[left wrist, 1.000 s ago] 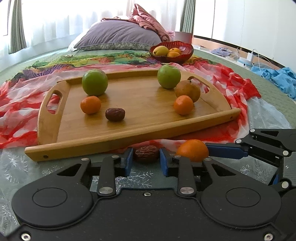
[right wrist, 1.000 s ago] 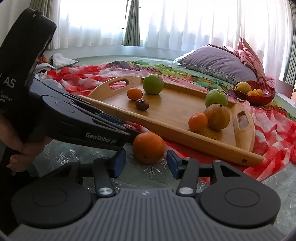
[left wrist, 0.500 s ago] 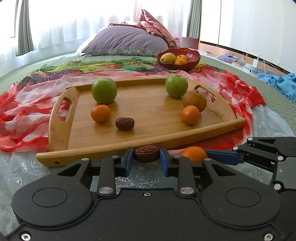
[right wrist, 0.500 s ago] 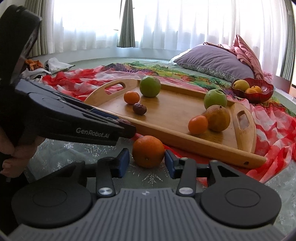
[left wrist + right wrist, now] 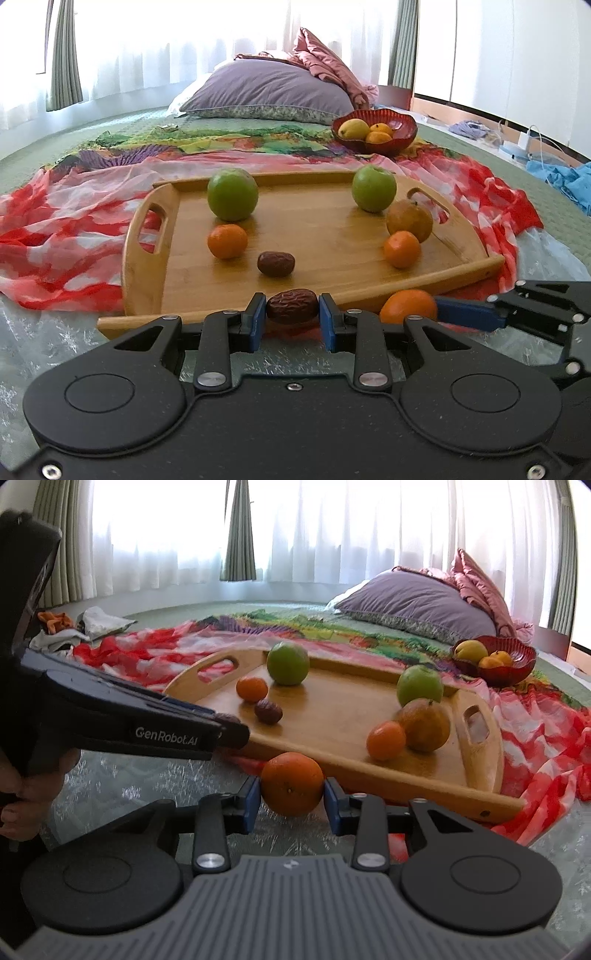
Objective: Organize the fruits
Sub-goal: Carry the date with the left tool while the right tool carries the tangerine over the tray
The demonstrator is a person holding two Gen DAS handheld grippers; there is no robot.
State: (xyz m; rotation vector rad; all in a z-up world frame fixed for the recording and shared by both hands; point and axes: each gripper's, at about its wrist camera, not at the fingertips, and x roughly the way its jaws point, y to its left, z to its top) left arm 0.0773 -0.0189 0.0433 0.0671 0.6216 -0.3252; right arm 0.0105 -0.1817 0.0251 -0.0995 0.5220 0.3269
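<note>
1. Between the blue pads of the left gripper (image 5: 292, 318), seen from the left wrist, sits a wrinkled dried date (image 5: 291, 305) — both pads press its ends, just in front of the near rim of the wooden tray (image 5: 332, 236). On the tray lie two green apples (image 5: 232, 194), two small tangerines (image 5: 227, 241), a brownish pear (image 5: 409, 220) and a second date (image 5: 276, 263). To the right, an orange (image 5: 408, 307) shows beside the right gripper's blue finger. Behind the tray, a red bowl (image 5: 374, 131) of yellow fruit stands on the patterned cloth (image 5: 62, 229), with a purple pillow (image 5: 269, 92) beyond.

2. Over on the right wrist view, the right gripper (image 5: 291, 799) is closed on the orange (image 5: 292, 783), pads touching both sides, near the tray's front rim (image 5: 406, 779). The left gripper's black body (image 5: 122, 720) crosses the left of the view — it hides part of the tray's near corner.
</note>
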